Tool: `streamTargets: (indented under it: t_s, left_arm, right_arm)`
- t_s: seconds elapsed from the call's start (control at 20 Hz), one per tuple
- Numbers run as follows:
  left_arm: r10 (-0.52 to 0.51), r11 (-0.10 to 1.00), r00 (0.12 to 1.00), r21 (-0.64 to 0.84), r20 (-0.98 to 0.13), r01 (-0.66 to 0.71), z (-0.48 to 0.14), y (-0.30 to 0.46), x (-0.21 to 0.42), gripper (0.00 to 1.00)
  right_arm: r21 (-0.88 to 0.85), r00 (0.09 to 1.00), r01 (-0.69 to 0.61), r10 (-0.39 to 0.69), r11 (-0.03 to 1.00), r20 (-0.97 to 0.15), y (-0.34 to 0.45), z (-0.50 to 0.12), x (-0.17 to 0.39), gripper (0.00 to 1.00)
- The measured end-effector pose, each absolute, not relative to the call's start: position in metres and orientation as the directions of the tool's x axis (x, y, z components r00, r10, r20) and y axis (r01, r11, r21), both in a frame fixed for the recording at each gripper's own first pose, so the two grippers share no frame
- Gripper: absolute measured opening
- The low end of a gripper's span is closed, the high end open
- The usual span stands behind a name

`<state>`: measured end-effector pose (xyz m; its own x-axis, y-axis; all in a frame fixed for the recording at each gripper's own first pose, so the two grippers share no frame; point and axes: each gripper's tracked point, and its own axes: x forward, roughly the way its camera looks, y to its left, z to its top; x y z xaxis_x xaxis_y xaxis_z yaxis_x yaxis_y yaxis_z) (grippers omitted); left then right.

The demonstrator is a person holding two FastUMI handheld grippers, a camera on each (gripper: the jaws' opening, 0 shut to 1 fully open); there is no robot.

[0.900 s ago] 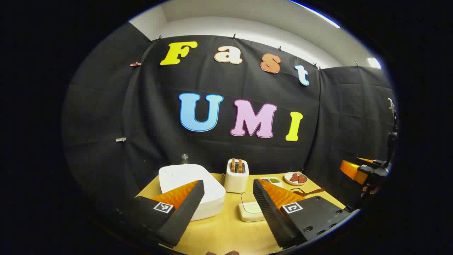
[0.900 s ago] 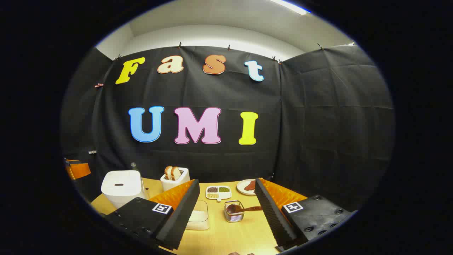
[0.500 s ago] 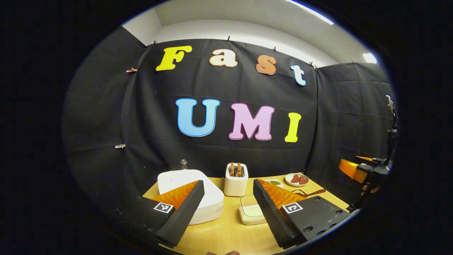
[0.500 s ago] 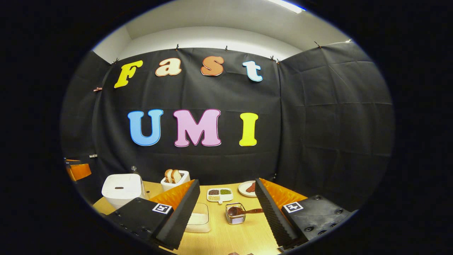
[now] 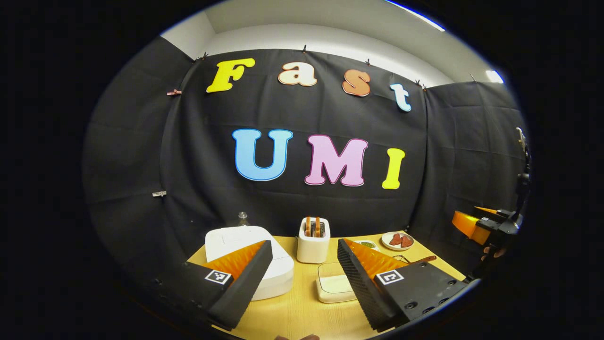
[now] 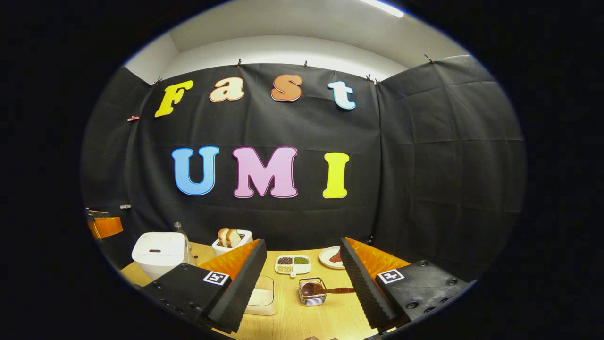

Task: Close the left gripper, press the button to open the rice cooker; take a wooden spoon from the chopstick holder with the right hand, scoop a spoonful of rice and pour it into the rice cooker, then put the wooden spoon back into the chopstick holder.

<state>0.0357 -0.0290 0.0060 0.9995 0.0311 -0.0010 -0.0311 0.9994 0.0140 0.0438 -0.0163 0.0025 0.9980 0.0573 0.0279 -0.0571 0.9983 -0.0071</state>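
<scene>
A white rice cooker stands shut at the table's left. In the left gripper view my left gripper hangs open above the table, its left finger in front of the cooker. The right gripper view has my right gripper open too, high above a wire chopstick holder with a wooden spoon lying across it, handle to the right. A clear box of rice sits between cooker and holder. The other gripper appears at the far right in the left gripper view.
A white toaster with bread slices stands at the back. A divided dish of beans, a small plate with red pieces and a bottle behind the cooker share the wooden table.
Both views have tilted slightly, so the table objects sit a little lower and nearer. Both grippers stay open and hold nothing.
</scene>
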Motion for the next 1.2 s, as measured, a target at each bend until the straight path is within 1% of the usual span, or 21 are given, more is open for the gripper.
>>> streamTargets:
  t_s: [0.2, 0.35, 0.55, 0.6, 0.65, 0.7, 0.75, 0.8, 0.85, 0.9, 0.95, 1.0, 1.15, 1.2]
  left_arm:
    - [0.044, 0.999, 0.999, -0.010, -0.019, -0.044, 0.007, -0.028, 0.045, 0.96]
    - [0.089, 0.996, 0.995, -0.012, -0.038, -0.089, 0.007, -0.013, 0.051, 0.96]
    - [0.111, 0.992, 0.992, -0.059, -0.061, -0.115, 0.012, 0.006, 0.064, 0.96]
    - [0.115, 0.991, 0.991, -0.067, -0.065, -0.119, 0.014, 0.012, 0.069, 0.95]
    - [0.123, 0.989, 0.990, -0.074, -0.069, -0.128, 0.013, 0.020, 0.075, 0.92]
    - [0.138, 0.986, 0.988, -0.080, -0.072, -0.143, 0.014, 0.028, 0.081, 0.89]
    - [0.151, 0.984, 0.985, -0.083, -0.079, -0.158, 0.014, 0.038, 0.089, 0.81]
    - [0.160, 0.982, 0.983, -0.088, -0.093, -0.168, 0.011, 0.045, 0.097, 0.76]
    - [0.164, 0.980, 0.980, -0.095, -0.111, -0.175, 0.007, 0.050, 0.103, 0.64]
    - [0.164, 0.979, 0.978, -0.102, -0.128, -0.177, 0.004, 0.056, 0.111, 0.59]
    - [0.166, 0.977, 0.977, -0.110, -0.133, -0.181, 0.003, 0.062, 0.119, 0.48]
    - [0.163, 0.976, 0.978, -0.121, -0.131, -0.179, 0.003, 0.067, 0.126, 0.45]
    - [0.182, 0.972, 0.971, -0.119, -0.154, -0.201, -0.009, 0.088, 0.150, 0.22]
    - [0.187, 0.971, 0.968, -0.119, -0.167, -0.208, -0.014, 0.094, 0.157, 0.18]
  right_arm:
    - [-0.002, 0.997, -0.072, 0.072, 0.997, 0.010, -0.018, -0.004, 0.050, 0.98]
    - [0.000, 0.997, -0.083, 0.083, 0.997, -0.005, -0.018, -0.010, 0.055, 0.98]
    - [0.004, 0.995, -0.099, 0.099, 0.995, -0.018, -0.019, -0.014, 0.060, 0.98]
    - [-0.001, 0.995, -0.102, 0.102, 0.995, -0.022, -0.020, -0.017, 0.062, 0.98]
    - [-0.002, 0.994, -0.101, 0.101, 0.995, -0.036, -0.023, -0.022, 0.063, 0.98]
    - [0.002, 0.994, -0.100, 0.100, 0.995, -0.050, -0.025, -0.027, 0.064, 0.98]
    - [0.006, 0.993, -0.097, 0.097, 0.995, -0.062, -0.027, -0.030, 0.065, 0.98]
    - [0.010, 0.993, -0.094, 0.094, 0.996, -0.073, -0.030, -0.034, 0.066, 0.98]
    - [0.010, 0.992, -0.091, 0.091, 0.996, -0.082, -0.033, -0.037, 0.067, 0.98]
    - [0.007, 0.992, -0.088, 0.088, 0.996, -0.089, -0.036, -0.039, 0.067, 0.98]
    - [0.003, 0.992, -0.086, 0.086, 0.996, -0.093, -0.039, -0.041, 0.069, 0.98]
    - [-0.001, 0.992, -0.083, 0.083, 0.997, -0.096, -0.041, -0.041, 0.070, 0.98]
    - [-0.003, 0.992, -0.075, 0.074, 0.997, -0.105, -0.046, -0.044, 0.073, 0.98]
    - [-0.006, 0.991, -0.072, 0.071, 0.997, -0.111, -0.048, -0.047, 0.074, 0.98]
